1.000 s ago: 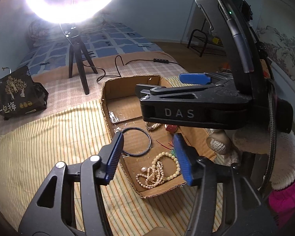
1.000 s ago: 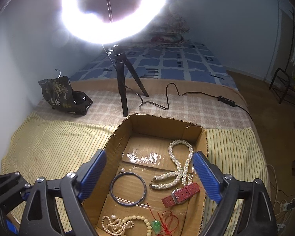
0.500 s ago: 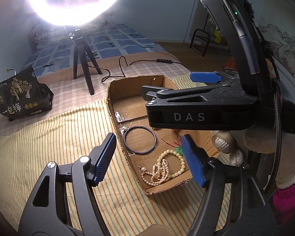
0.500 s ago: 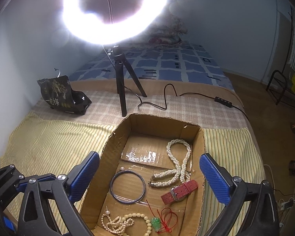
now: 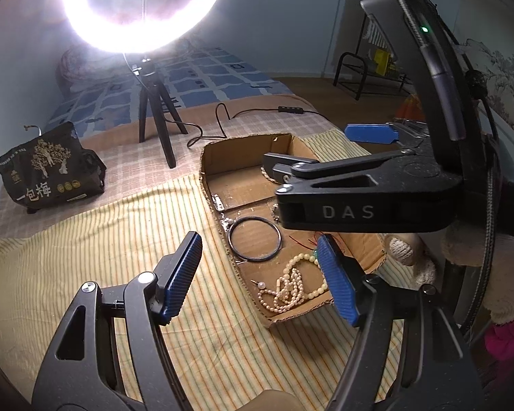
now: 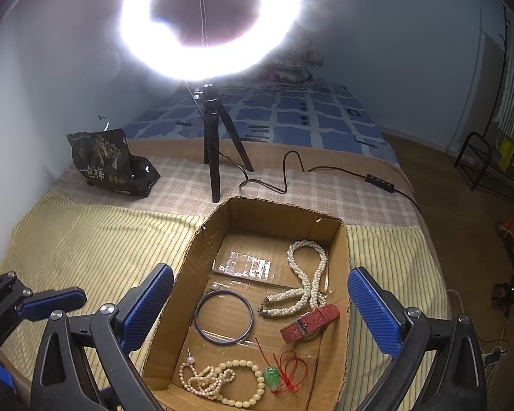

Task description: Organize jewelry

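Left gripper [image 5: 260, 274] was held with its blue-padded fingers [image 5: 180, 277] spread wide apart, nothing between them. Right gripper [image 6: 260, 315] was likewise spread wide, its pads [image 6: 373, 311] clear of any contact. In the left wrist view the right gripper's black body crossed the frame from the right edge, carried by a hand [image 5: 479, 250] in a pale knitted glove with a pink cuff
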Demonstrator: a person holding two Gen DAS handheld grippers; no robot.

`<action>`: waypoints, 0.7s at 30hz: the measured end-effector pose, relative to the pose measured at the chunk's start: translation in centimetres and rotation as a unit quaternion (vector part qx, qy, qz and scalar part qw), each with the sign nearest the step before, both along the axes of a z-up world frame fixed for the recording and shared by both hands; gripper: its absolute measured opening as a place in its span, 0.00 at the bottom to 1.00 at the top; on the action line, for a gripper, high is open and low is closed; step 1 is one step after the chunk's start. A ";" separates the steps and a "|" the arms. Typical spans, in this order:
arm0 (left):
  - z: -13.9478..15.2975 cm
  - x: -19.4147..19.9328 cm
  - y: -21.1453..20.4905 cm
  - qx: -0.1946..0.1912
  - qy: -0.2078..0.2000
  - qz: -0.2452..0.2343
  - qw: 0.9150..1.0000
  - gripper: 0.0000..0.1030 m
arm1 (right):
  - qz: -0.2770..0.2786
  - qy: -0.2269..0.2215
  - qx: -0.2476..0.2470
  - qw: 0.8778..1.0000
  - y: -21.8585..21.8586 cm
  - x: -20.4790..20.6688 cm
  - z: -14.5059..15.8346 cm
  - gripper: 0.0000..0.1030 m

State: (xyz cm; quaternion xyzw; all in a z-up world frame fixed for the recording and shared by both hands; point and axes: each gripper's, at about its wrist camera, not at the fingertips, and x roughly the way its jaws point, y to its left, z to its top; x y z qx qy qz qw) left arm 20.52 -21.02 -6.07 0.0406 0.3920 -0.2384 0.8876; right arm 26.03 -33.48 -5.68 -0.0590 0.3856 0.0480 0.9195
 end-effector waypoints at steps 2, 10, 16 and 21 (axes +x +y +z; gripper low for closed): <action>0.2 -0.2 0.5 0.000 -0.003 0.004 1.000 0.70 | -0.002 -0.004 -0.003 1.000 0.2 -0.4 0.3 1.00; 1.2 -1.2 2.2 0.002 -0.021 0.016 1.000 0.70 | -0.008 -0.022 0.000 1.000 0.3 -2.4 1.9 1.00; 2.2 -2.3 3.5 0.006 -0.040 0.025 0.999 0.70 | -0.013 -0.037 0.005 0.999 0.3 -3.9 3.1 1.00; 2.8 -3.2 4.1 0.012 -0.061 0.027 0.998 0.77 | -0.019 -0.050 0.007 0.999 0.1 -5.6 4.0 1.00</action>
